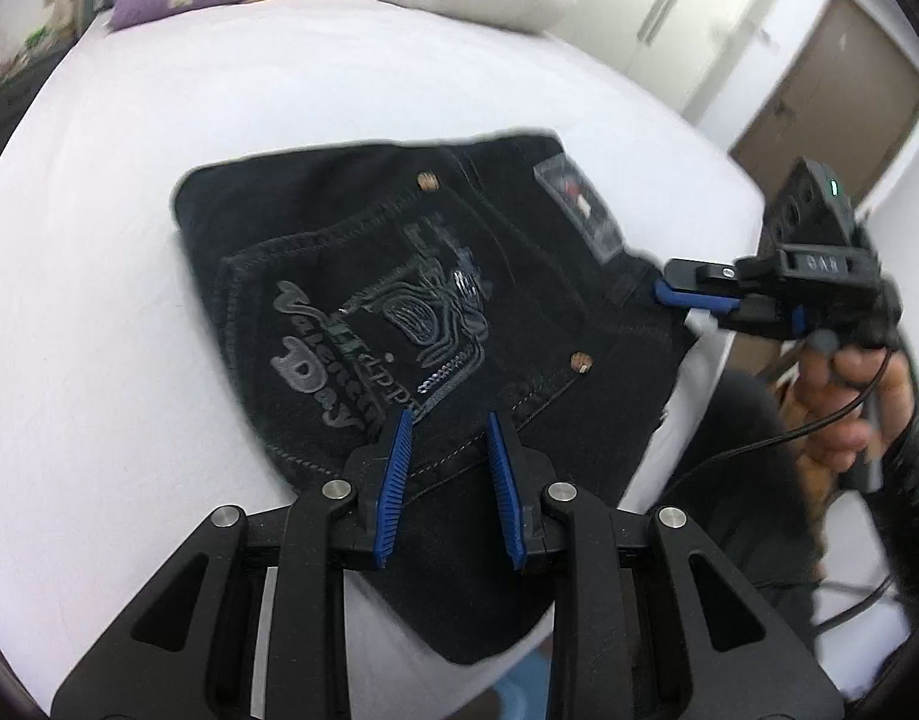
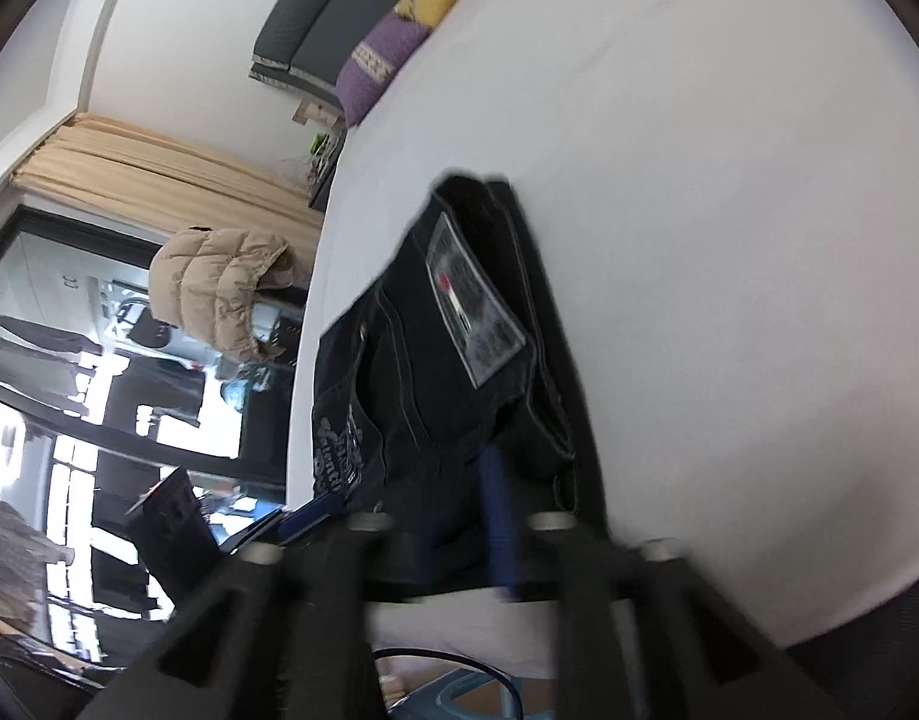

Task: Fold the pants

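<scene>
Lying folded on the bed (image 1: 129,240), pants (image 1: 399,276) running lengthwise from left tool (image 1: 447,426) toward right tool (image 1: 669,288). Hovering above the near hem, left pads apart, gripping nothing. Sitting at the waistband corner, right pads apart, pinching no cloth.

On my bed (image 1: 129,240): one pair of folded black pants (image 1: 399,276), two tools — left tool (image 1: 450,426), right tool (image 1: 675,288) — and three pillows at twelve o'clock.
</scene>
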Action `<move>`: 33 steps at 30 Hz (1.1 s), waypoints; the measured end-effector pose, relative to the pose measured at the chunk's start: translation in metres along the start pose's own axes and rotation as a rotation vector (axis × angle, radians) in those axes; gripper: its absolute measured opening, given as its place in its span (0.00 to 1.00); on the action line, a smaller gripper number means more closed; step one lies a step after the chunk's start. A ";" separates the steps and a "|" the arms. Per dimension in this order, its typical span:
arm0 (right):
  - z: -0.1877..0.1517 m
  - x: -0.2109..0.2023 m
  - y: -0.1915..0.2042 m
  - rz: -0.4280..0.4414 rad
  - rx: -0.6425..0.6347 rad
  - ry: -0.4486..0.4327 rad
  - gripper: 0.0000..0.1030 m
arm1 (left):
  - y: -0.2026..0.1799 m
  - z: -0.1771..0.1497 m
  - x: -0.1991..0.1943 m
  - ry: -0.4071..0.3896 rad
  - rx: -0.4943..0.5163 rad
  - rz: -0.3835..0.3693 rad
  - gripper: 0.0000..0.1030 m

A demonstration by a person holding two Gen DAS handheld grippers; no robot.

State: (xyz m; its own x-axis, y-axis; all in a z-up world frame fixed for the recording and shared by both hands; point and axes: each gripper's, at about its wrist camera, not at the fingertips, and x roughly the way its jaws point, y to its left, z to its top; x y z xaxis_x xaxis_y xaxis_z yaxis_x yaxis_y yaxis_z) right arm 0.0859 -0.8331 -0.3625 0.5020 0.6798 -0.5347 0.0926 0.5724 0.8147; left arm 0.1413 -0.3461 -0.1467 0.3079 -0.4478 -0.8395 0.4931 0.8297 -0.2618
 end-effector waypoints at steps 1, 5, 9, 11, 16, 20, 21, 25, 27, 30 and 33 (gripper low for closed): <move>0.004 -0.008 0.005 0.009 -0.009 -0.019 0.56 | 0.004 0.002 -0.011 -0.026 -0.025 0.002 0.25; 0.024 -0.020 0.017 -0.017 -0.071 -0.035 0.69 | 0.038 0.013 -0.050 -0.144 -0.174 0.024 0.93; 0.055 -0.001 0.008 -0.051 -0.078 0.037 0.69 | 0.070 0.016 -0.037 -0.115 -0.288 -0.007 0.95; 0.066 0.015 0.002 -0.072 -0.068 0.090 0.69 | 0.083 0.016 -0.020 -0.068 -0.363 -0.059 0.94; 0.078 0.059 -0.003 -0.091 -0.084 0.222 0.69 | 0.091 0.024 0.023 0.037 -0.438 -0.175 0.90; 0.082 0.076 -0.001 -0.077 -0.091 0.253 0.55 | 0.092 0.031 0.047 0.084 -0.456 -0.220 0.68; 0.082 0.080 -0.001 -0.093 -0.092 0.263 0.52 | 0.092 0.032 0.050 0.092 -0.462 -0.221 0.61; 0.078 0.089 0.009 -0.153 -0.113 0.268 0.29 | 0.097 0.035 0.056 0.115 -0.472 -0.244 0.34; 0.076 0.087 0.021 -0.171 -0.136 0.255 0.23 | 0.099 0.038 0.054 0.113 -0.462 -0.259 0.26; 0.079 0.080 0.042 -0.170 -0.175 0.227 0.20 | 0.098 0.046 0.048 0.103 -0.449 -0.272 0.22; 0.085 0.078 0.070 -0.160 -0.219 0.205 0.19 | 0.097 0.051 0.038 0.068 -0.431 -0.277 0.21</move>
State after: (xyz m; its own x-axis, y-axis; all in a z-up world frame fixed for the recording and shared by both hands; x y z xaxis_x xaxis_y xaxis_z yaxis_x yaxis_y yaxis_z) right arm 0.2048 -0.7792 -0.3284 0.3102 0.6392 -0.7037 -0.0417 0.7486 0.6617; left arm 0.2423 -0.2992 -0.1796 0.1521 -0.6597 -0.7360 0.1645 0.7512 -0.6393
